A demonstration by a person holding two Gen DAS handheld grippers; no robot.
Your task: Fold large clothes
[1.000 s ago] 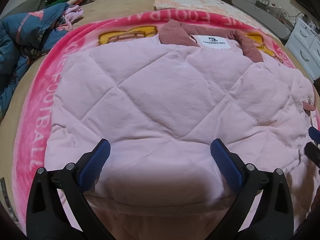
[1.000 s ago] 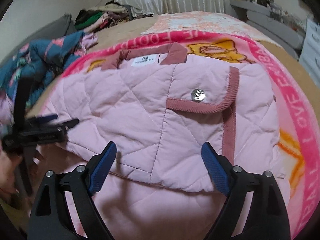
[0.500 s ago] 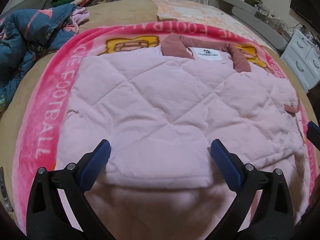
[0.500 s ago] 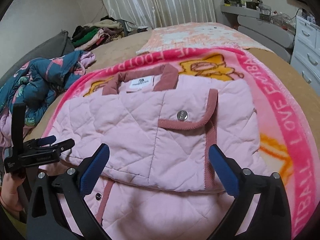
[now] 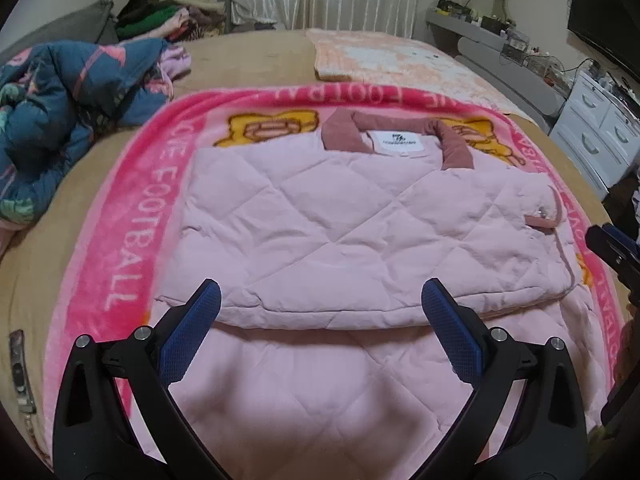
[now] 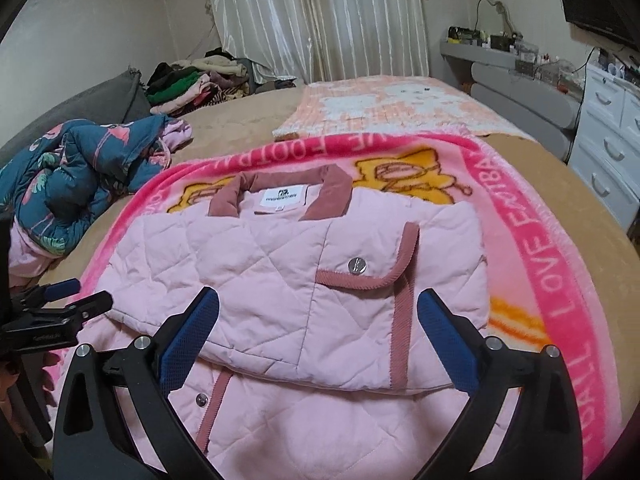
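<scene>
The pink jacket (image 5: 360,216) lies folded on the pink blanket (image 5: 132,216) on the bed, its folded edge just past the tips of my left gripper (image 5: 320,328) and my right gripper (image 6: 318,328). I hold both tilted down over it, jaws spread wide, nothing between them. One jacket, one blue quilt (image 6: 76,176) bunched at the left, two grippers

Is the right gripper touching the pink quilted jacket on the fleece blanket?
Apart. In the right wrist view the right gripper hangs wide open above the pink quilted jacket, with nothing pinched between its blue pads.
</scene>
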